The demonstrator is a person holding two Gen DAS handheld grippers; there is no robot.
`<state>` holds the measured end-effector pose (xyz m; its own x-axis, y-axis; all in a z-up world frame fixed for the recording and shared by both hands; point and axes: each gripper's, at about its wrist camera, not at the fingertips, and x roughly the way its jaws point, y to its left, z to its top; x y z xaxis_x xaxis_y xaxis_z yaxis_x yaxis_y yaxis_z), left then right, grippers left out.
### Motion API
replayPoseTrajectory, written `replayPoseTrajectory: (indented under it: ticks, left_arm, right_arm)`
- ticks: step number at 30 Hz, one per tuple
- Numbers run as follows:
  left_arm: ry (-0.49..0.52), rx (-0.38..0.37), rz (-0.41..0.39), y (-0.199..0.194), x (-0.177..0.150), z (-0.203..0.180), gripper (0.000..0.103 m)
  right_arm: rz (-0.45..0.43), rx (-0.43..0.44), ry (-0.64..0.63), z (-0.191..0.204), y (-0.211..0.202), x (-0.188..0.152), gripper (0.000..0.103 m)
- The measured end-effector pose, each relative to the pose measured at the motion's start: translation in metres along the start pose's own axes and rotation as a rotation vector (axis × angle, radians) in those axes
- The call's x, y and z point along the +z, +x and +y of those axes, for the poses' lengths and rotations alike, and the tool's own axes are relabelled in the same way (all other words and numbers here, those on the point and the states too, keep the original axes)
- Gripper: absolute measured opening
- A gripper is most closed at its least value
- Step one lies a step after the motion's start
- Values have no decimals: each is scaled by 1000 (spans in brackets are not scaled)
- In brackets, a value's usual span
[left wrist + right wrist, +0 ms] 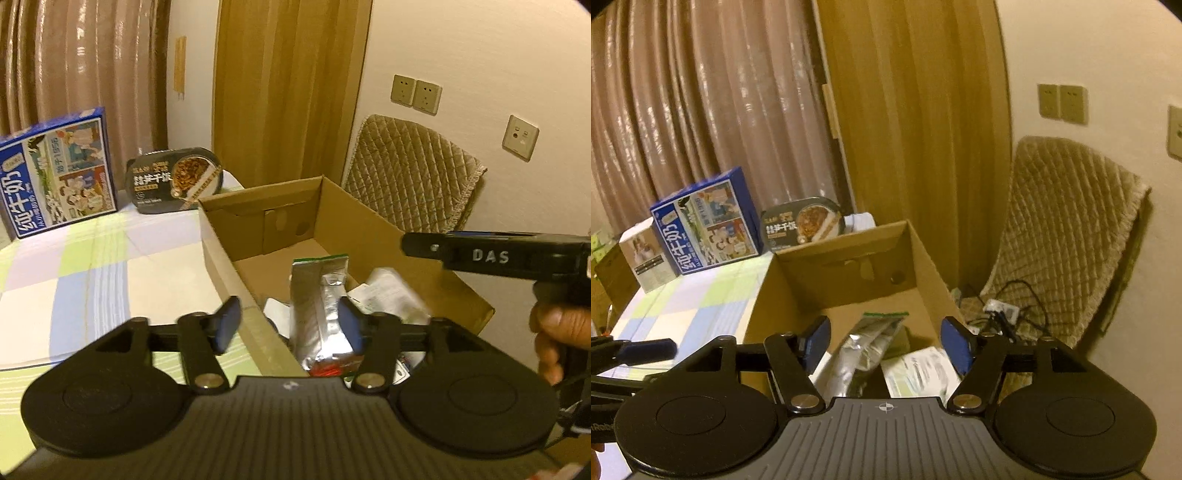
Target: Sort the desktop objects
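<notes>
1. Left gripper [288, 325]: jaws parted about halfway, blue pads clamping nothing.
2. Silver foil pouch [320, 314] with a green top edge: standing tilted inside the open cardboard box [221, 236], between the left fingers, close against the right-hand pad; contact there cannot be told.
3. Left-hand pad [227, 325] of that gripper: outside the box wall, over the checked tablecloth [92, 266]; the wall itself runs between the two pads.
4. White packet [391, 295]: blurred, lying in the box just beyond the right-hand pad.
5. Right gripper [886, 343]: jaws also parted about halfway, gripping nothing.
6. Same foil pouch [864, 350] in the right wrist view: leaning in the box between the fingers, nearer the left-hand pad, apart from both pads.
7. White packet with green print [919, 373]: below and just inside the right-hand pad, blurred.
8. Beyond the fingertips, well apart on the cloth: blue milk carton box [55, 173], black instant rice tray [177, 181] leaning behind the box's far corner, and a small white box [646, 254] left of the milk box.
9. Right gripper's body [509, 254] marked "DAS" and the hand [557, 332] on its grip: at the right of the left fingers, over the box's far wall.
10. Quilted chair [1063, 221]: past the box, to the right of the fingers.
</notes>
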<state>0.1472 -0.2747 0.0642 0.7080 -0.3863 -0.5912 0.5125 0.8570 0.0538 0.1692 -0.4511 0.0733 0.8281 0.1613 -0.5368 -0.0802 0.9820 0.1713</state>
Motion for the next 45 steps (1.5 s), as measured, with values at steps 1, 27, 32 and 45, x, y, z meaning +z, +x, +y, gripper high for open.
replayPoseTrajectory:
  ticks: [1,27,32,45]
  left_arm:
    - [-4,1,-3,-2,-1,0,65]
    - [-142,46,-6,-104,-49,-12,102]
    - [-153,38,16,-120,-54,-21,102]
    - [-159,78,47,-155,-69,-43,102]
  right_arm:
    - [2,-4,7,-1,-3,-2,69]
    - [-39,-77,31,7,-148,-41,101]
    - [-39,-89,4,15,-167,-46,101]
    - [-23,-96,-75,34,-203,-71,101]
